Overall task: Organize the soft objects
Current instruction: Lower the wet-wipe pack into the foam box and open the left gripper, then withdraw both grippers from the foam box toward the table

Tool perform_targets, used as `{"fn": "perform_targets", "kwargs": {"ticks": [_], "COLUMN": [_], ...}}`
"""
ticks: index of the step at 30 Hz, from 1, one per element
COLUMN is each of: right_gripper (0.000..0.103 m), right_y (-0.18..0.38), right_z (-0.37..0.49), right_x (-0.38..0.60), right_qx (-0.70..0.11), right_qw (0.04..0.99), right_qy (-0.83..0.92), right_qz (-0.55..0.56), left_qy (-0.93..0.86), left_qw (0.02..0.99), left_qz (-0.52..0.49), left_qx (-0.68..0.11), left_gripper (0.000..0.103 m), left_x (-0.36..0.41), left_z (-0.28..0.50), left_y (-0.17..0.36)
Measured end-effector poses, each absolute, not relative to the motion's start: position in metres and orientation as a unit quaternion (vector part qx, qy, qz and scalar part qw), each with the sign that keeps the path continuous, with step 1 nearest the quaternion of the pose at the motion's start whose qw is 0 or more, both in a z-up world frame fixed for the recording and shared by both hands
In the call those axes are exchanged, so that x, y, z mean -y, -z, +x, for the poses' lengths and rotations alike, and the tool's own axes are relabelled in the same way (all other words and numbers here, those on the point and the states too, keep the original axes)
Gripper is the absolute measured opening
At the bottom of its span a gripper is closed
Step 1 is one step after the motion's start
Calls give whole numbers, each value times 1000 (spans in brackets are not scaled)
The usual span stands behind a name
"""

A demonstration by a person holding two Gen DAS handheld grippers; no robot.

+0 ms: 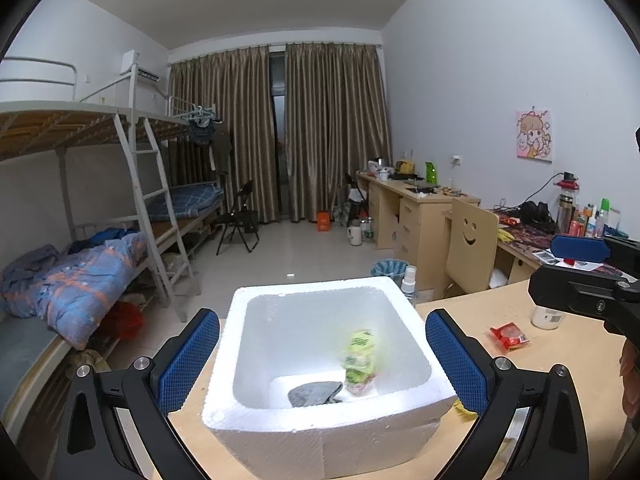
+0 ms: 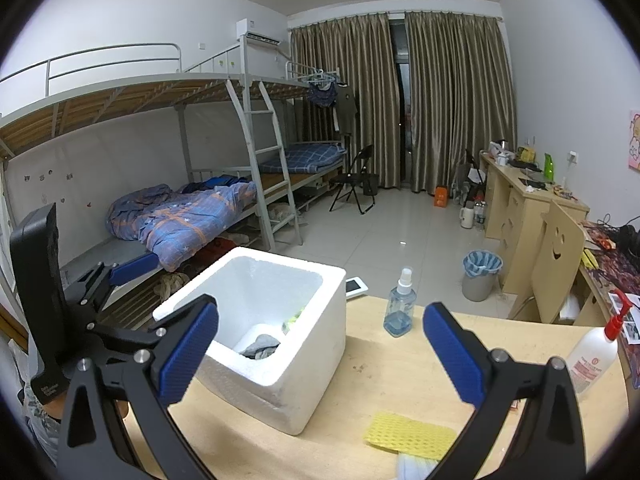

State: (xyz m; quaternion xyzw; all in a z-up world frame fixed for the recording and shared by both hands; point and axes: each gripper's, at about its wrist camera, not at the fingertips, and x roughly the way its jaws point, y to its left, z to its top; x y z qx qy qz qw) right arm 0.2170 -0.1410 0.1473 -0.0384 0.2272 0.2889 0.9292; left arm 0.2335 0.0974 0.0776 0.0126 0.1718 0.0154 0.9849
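Left gripper (image 1: 322,354) held over the white foam box (image 1: 408,312), blue-padded fingers (image 1: 188,356) spread wide to either side of it, nothing between them. Inside the box, a green-and-yellow snack packet (image 1: 360,358), blurred, near the right inner wall, and a grey cloth (image 1: 314,394) lying flat on the bottom just beside it. Box standing at the left edge of the wooden table (image 1: 480,360), close to the far left corner. To the right of the box on the tabletop, a red packet (image 1: 510,336), well apart from it, and a white jar (image 1: 547,318) further toward the right edge, partly hidden behind the other tool. Right gripper (image 2: 320,354) above the middle of the table, fingers likewise spread wide and empty. In the right wrist view, a yellow sponge cloth (image 2: 410,434) lying near the front edge, with a pale folded cloth (image 2: 416,468) touching its near side, partly cut off by the frame. Clear spray bottle (image 2: 400,308) upright at the far edge, right of the box; white pump bottle (image 2: 592,356) with a red nozzle leaning at the right edge. A white tablet-like device (image 2: 355,287) just behind the box, at the far edge.
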Motion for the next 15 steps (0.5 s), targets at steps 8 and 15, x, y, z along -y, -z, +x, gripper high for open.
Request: {"fn": "perform_targets", "kwargs": {"ticks": [8,15], "right_gripper": [103,103], "right_y": [-146,-142], "right_z": [215,205], "right_x": [142,141], "right_qx": [-235,-240], "right_qw": [928,932], "right_qy": [-286,-265], "right_qz": [-38,-57], "left_qy": [-30,-41], "left_qw": [986,986], "left_qz": [10,11], "left_qx": [-162,-160], "left_gripper": [103,103], "left_x": [-93,-87], "left_z": [216,201], "left_y": [-82,-88]}}
